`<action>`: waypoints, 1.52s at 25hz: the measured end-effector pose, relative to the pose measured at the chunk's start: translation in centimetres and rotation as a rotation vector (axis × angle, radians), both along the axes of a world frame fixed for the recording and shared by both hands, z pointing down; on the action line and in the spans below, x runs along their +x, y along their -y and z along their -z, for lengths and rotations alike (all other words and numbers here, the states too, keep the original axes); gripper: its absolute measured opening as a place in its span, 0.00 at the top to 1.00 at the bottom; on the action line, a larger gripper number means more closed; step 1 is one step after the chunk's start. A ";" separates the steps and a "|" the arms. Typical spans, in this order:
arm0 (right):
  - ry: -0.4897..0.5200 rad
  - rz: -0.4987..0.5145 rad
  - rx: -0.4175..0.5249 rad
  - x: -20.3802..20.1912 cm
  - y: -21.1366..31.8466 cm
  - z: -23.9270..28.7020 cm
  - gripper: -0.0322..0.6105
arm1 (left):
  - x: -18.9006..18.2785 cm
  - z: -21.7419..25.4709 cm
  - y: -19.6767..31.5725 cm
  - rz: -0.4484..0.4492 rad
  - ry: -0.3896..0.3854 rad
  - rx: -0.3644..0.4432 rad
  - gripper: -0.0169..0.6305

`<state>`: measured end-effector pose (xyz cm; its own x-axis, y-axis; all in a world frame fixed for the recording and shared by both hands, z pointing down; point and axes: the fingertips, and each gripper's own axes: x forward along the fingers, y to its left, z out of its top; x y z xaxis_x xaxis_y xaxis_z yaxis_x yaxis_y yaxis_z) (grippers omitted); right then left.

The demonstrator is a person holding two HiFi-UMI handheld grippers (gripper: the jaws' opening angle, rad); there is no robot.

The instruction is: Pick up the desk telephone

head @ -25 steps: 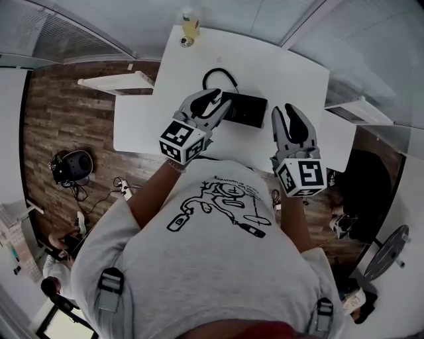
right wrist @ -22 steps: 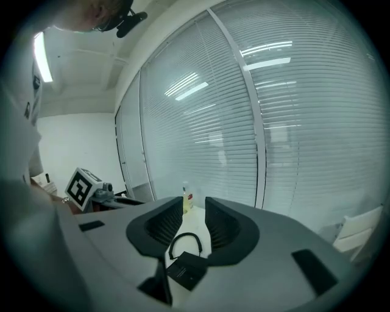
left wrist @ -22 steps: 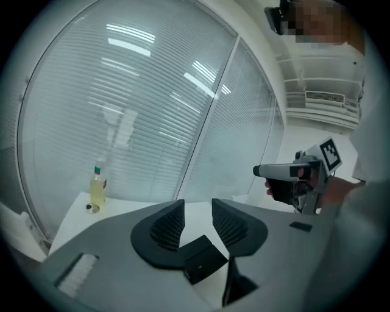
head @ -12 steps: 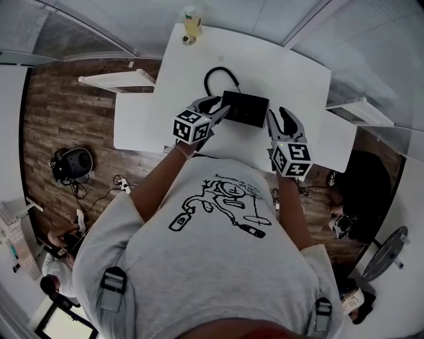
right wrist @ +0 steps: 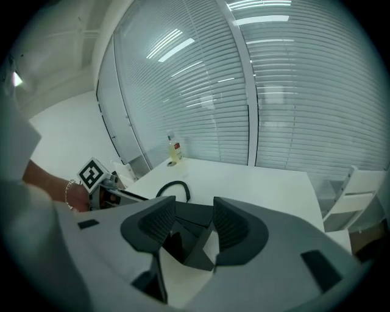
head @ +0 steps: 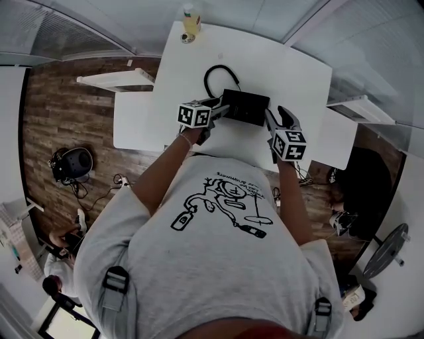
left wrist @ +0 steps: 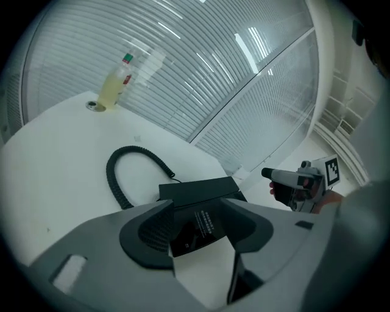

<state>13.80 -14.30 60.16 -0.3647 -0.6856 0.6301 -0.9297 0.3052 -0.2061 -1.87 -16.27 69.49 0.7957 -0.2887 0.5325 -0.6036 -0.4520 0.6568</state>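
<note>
Head view: desk telephone (head: 246, 107) on the worktop (head: 285, 73), left gripper (head: 218, 109) and right gripper (head: 275, 119) at its ends. Left gripper view — jaws just opened, straddling its edge, not pinching; the coiled cord (left wrist: 122, 177) may drag. Right gripper view: likewise just opened, only a corner between the jaws — could slip.

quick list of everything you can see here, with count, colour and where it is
desk telephone: one, black, mid-table, between the two grippers
coiled cord: one, black, looped behind the telephone
bottle: one, yellowish, at the table's far edge
table: one, white
bag: one, dark, on the wooden floor at left
left gripper: one, grey, at the telephone's left end; jaws have just been opening, telephone showing between them, not clamped
right gripper: one, grey, at the telephone's right end; jaws have just been opening, telephone corner between them, not clamped
</note>
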 end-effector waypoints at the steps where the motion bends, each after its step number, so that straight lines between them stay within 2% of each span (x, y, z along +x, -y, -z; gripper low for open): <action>1: 0.003 0.002 -0.017 0.0 0.0 -0.7 0.70 | 0.0 -0.7 0.0 0.001 -0.005 -0.019 0.63; 6: 0.033 -0.004 -0.096 0.0 -0.3 -3.7 0.69 | 0.7 -2.8 -0.1 -0.014 -0.045 -0.101 0.61; 12: 0.068 -0.025 -0.188 0.4 -0.8 -7.2 0.67 | 0.5 -5.4 -0.2 -0.012 -0.032 -0.156 0.60; 18: 0.142 -0.042 -0.260 0.0 -1.1 -9.7 0.64 | 1.5 -5.6 -0.4 -0.006 -0.125 -0.226 0.59; 26: 0.220 -0.033 -0.285 -0.7 -1.0 -10.2 0.64 | 1.6 -5.8 -0.3 -0.012 -0.119 -0.241 0.59; 34: 0.227 -0.045 -0.295 -0.9 -1.0 -10.1 0.65 | 1.8 -5.5 -0.5 -0.031 -0.084 -0.222 0.59; 38: 0.247 -0.058 -0.292 -0.9 -0.8 -9.8 0.66 | 1.6 -5.0 -0.5 -0.019 -0.091 -0.226 0.59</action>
<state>12.88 -13.49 69.94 -0.4954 -0.5144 0.6999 -0.8554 0.1489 -0.4961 -0.28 -15.74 74.54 0.8473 -0.1551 0.5079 -0.5303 -0.2981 0.7936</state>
